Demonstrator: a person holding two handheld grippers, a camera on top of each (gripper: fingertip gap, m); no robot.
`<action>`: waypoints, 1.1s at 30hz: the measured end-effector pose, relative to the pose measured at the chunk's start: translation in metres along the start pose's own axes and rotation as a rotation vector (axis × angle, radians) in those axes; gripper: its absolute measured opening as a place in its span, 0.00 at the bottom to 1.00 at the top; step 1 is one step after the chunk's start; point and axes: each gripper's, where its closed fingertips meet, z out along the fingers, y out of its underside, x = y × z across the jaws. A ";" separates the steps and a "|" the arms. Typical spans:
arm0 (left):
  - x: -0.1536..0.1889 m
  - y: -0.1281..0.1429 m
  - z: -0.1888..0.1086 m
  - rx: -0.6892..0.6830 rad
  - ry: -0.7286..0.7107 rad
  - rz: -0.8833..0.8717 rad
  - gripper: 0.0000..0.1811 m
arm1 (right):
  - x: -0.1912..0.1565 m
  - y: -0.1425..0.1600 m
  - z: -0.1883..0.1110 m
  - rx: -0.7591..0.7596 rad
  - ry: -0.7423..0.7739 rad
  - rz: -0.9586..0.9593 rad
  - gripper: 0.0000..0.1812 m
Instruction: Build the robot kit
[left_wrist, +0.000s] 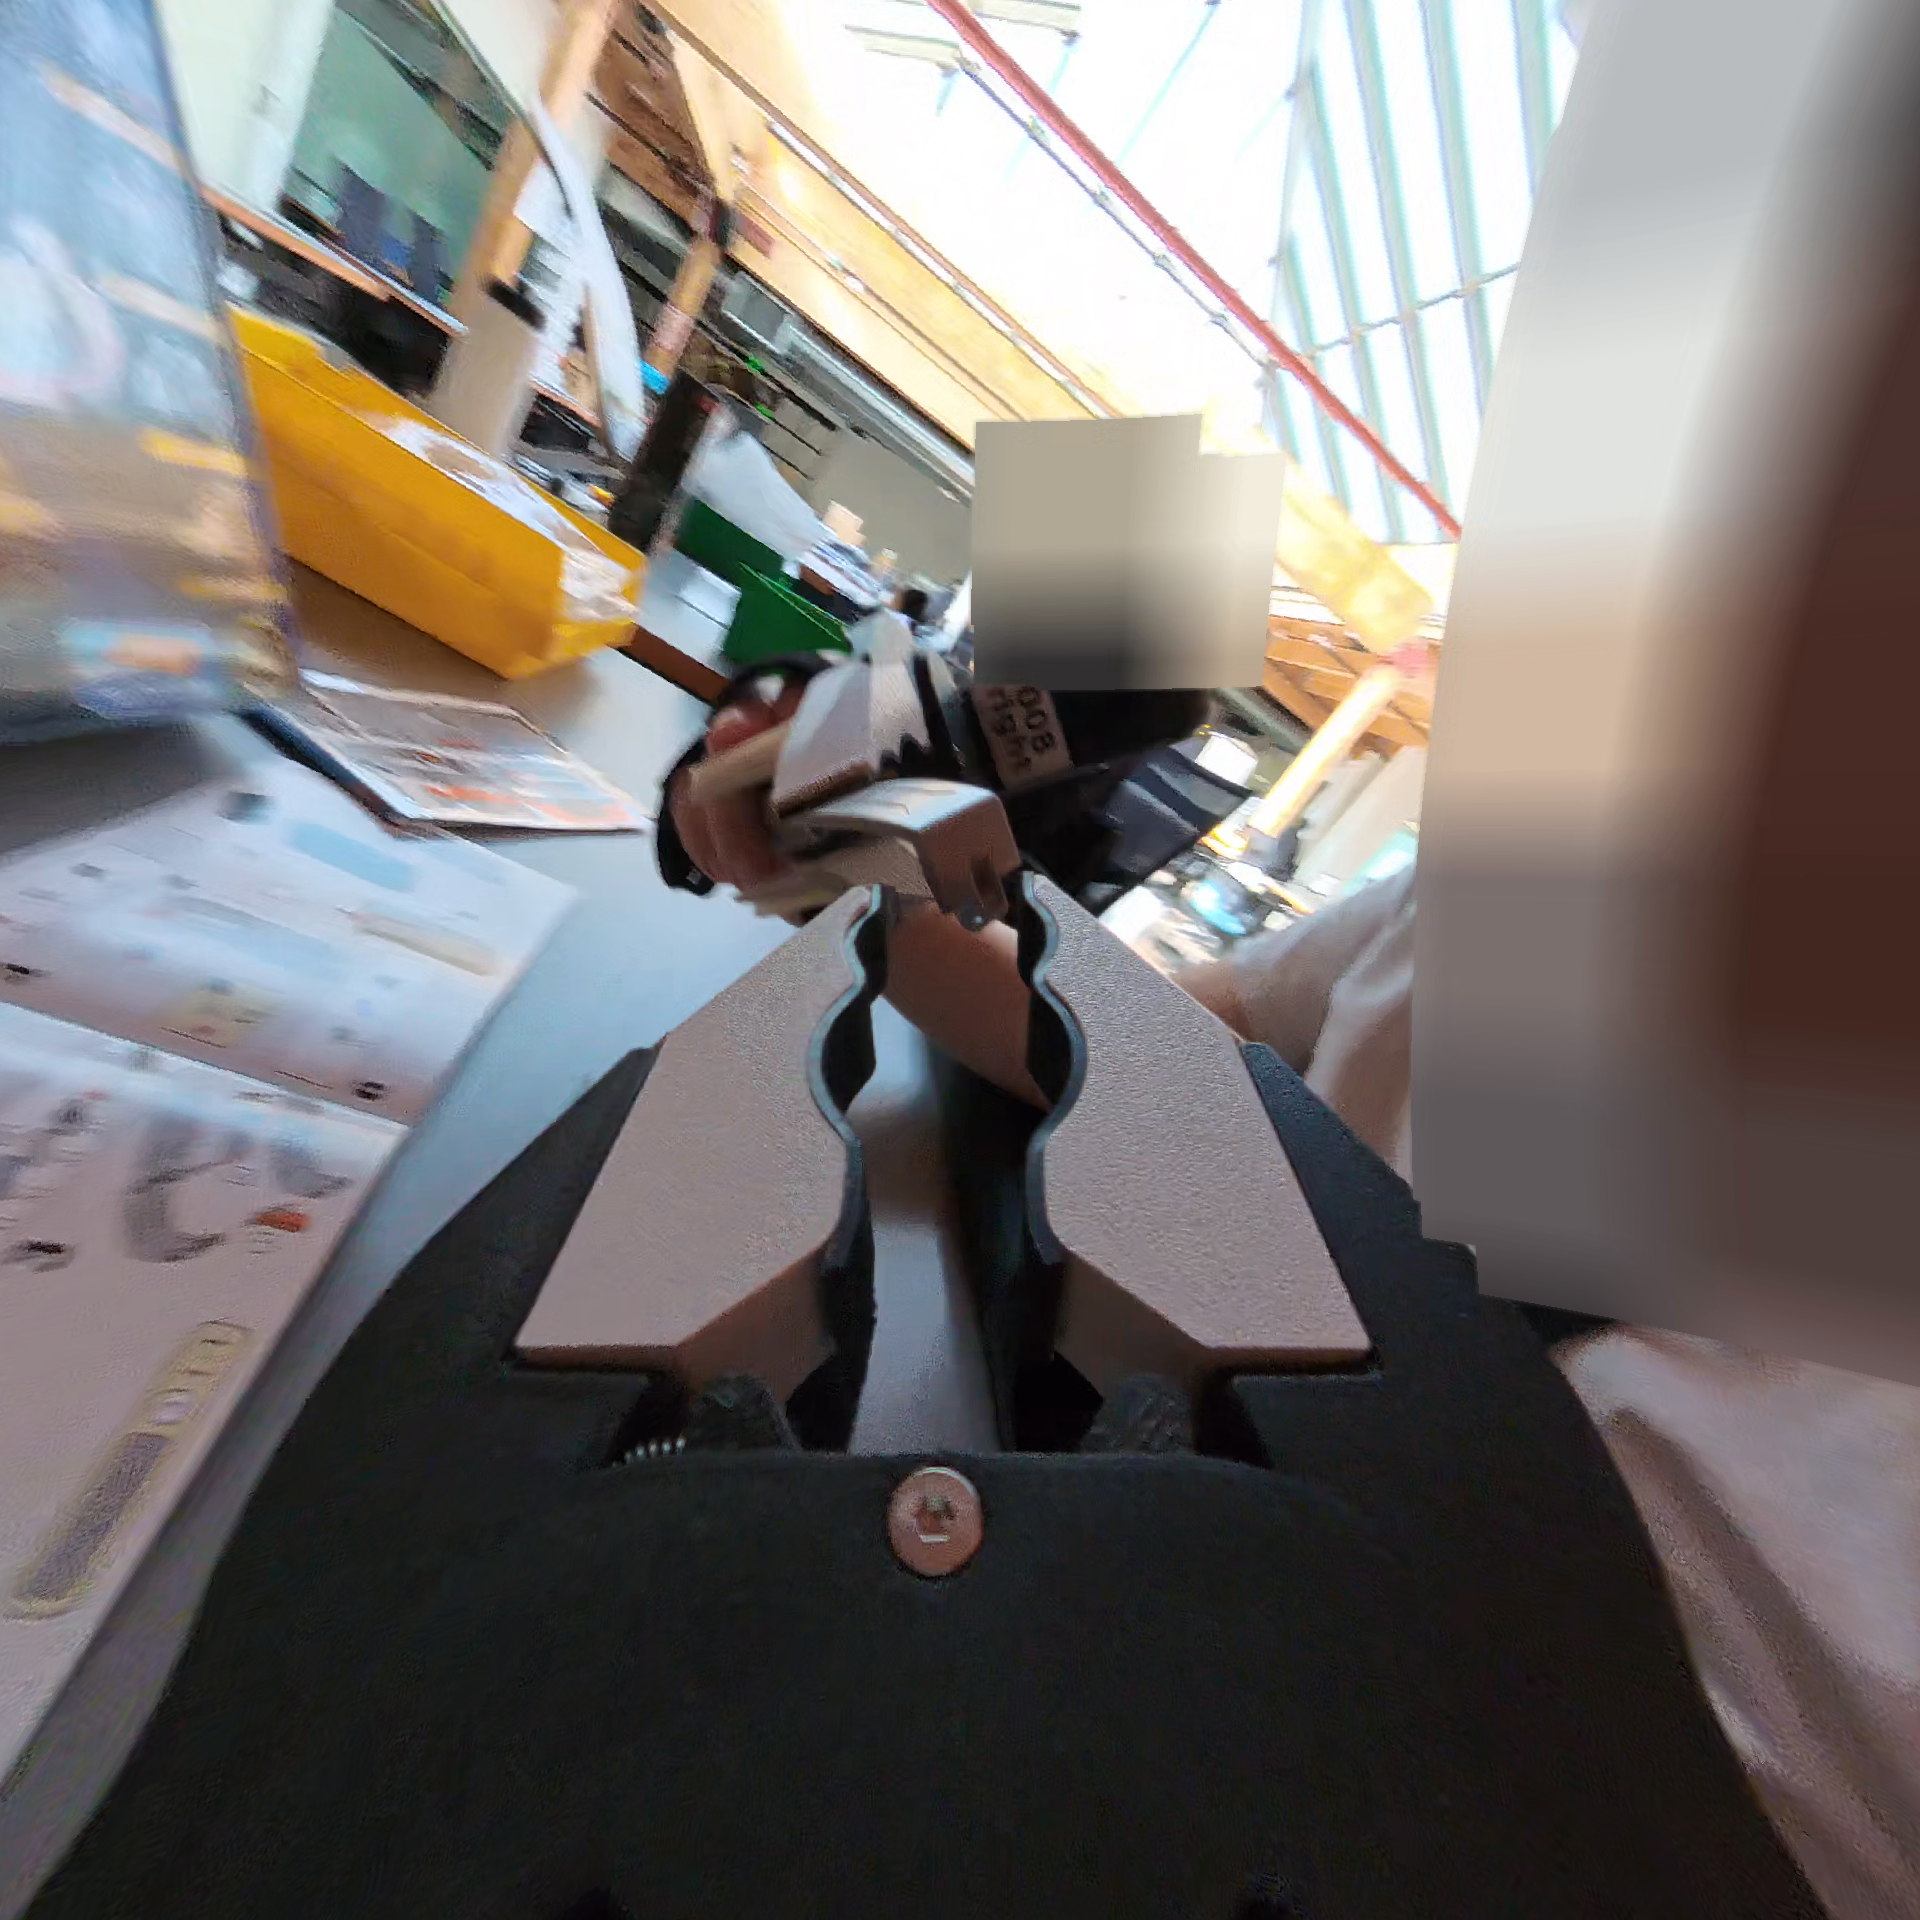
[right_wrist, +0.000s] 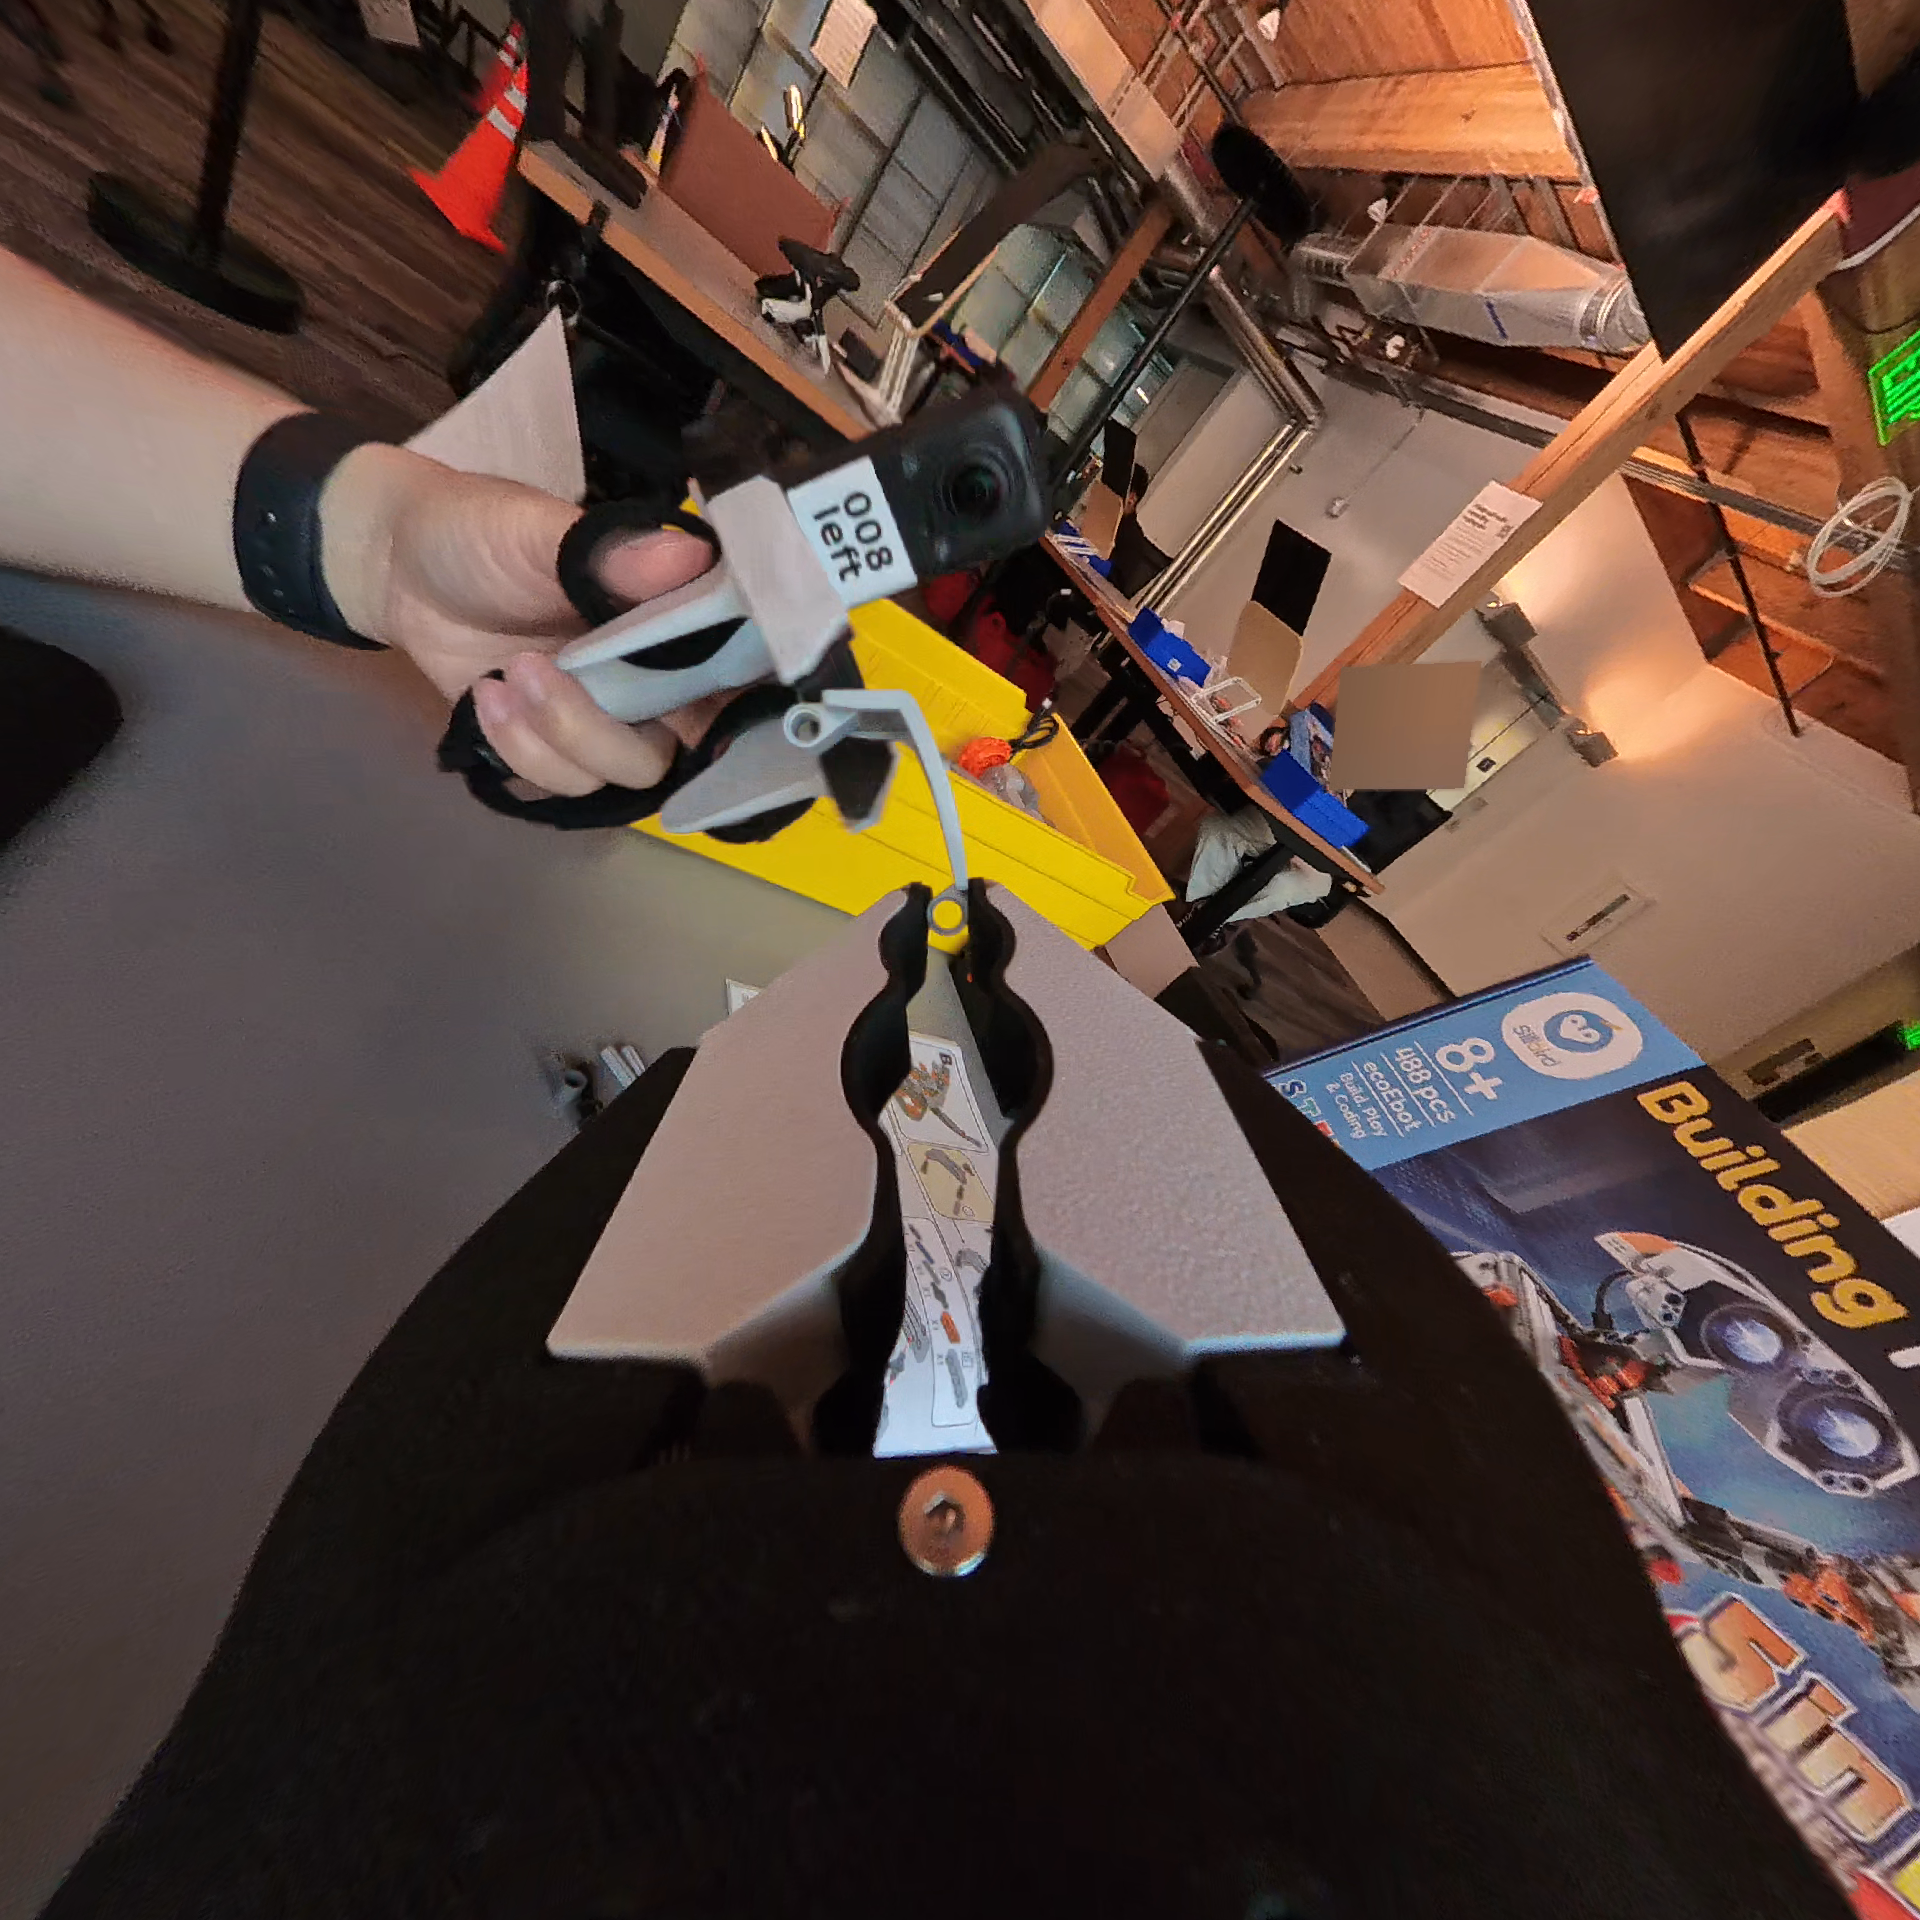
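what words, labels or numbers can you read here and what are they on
I don't quote writing; where it stands:
White sticker on the left gripper: legible.
Blue box, right: large print, legible.
Instruction sheet behind the right gripper, shut on a grey piece: too small.
Paper notice on the wooden post: too small.
Green lit sign, far right: cut off.
Printed sheets, left wrist view: blurred.

Printed sheets (left_wrist: 239, 935) and the tall box (left_wrist: 114, 416) are motion-blurred.
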 end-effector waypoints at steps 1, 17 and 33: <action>0.003 0.008 0.001 -0.019 0.047 -0.032 0.11 | -0.003 0.000 0.000 -0.012 -0.005 -0.030 0.03; -0.036 0.032 -0.001 -0.351 -0.298 -0.037 0.20 | -0.011 0.035 0.006 -0.326 0.036 -0.456 0.03; -0.081 0.035 -0.003 -0.808 -0.606 0.052 0.14 | 0.005 0.066 0.014 -0.514 0.154 -0.546 0.03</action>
